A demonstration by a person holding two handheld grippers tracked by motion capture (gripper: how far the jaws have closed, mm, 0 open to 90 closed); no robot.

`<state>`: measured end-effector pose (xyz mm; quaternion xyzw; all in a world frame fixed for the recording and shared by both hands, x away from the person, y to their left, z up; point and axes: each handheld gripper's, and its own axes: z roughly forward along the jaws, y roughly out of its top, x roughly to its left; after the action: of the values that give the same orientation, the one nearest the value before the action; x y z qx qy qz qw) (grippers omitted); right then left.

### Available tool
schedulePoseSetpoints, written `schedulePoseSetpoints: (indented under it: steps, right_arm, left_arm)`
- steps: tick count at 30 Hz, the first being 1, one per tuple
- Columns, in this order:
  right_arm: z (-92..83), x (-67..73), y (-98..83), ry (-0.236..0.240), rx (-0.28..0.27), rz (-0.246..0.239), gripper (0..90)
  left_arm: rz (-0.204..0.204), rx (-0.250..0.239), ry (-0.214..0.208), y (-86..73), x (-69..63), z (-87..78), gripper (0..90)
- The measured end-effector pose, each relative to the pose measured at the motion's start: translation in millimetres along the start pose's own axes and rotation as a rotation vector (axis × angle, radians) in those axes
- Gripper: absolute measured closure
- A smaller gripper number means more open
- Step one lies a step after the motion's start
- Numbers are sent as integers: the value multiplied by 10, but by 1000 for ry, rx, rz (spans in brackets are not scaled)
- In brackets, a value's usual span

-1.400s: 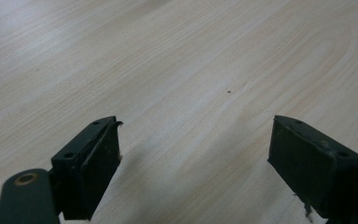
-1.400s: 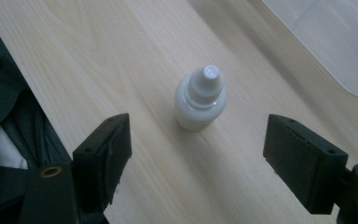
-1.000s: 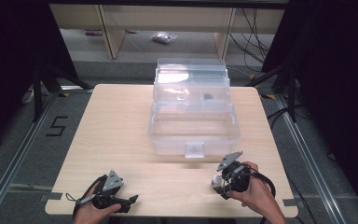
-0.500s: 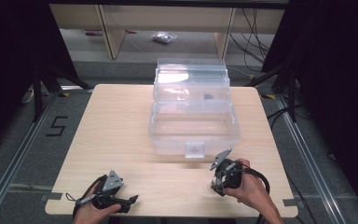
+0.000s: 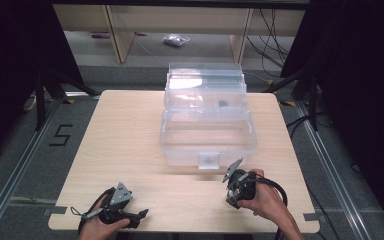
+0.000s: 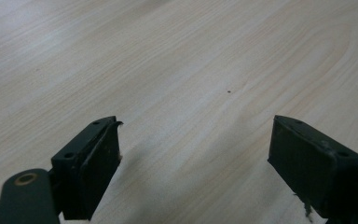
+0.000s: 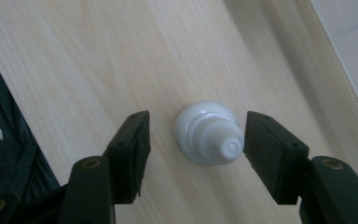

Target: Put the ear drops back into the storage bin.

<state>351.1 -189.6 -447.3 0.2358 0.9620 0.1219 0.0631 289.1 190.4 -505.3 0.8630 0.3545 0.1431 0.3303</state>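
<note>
At the table's near edge, your left gripper [image 5: 139,216] rests with its fingers wide apart over bare wood. Your right gripper [image 7: 196,154] has just been closing, its pads now flanking a small white ribbed screw cap [image 7: 208,133], not yet pressing it; the pick looks imminent. The cap stands on the table between the fingers, its narrow end up.
</note>
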Motion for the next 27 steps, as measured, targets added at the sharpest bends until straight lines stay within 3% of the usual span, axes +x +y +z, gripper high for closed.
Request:
schedulePoseSetpoints:
  steps: [19,21,24,27]
  right_arm:
    - [70,-54,100,23,77,-15,494]
    - [78,-65,111,30,90,-27,515]
    - [81,-57,122,28,99,-23,541]
    - [79,-51,142,22,102,-49,597]
  left_arm:
    - [3,-2,0,1,-2,-3,159]
    - [-36,-35,5,-2,-27,21,159]
    - [-39,-36,4,-2,-27,19,159]
    - [-36,-33,2,-2,-25,19,159]
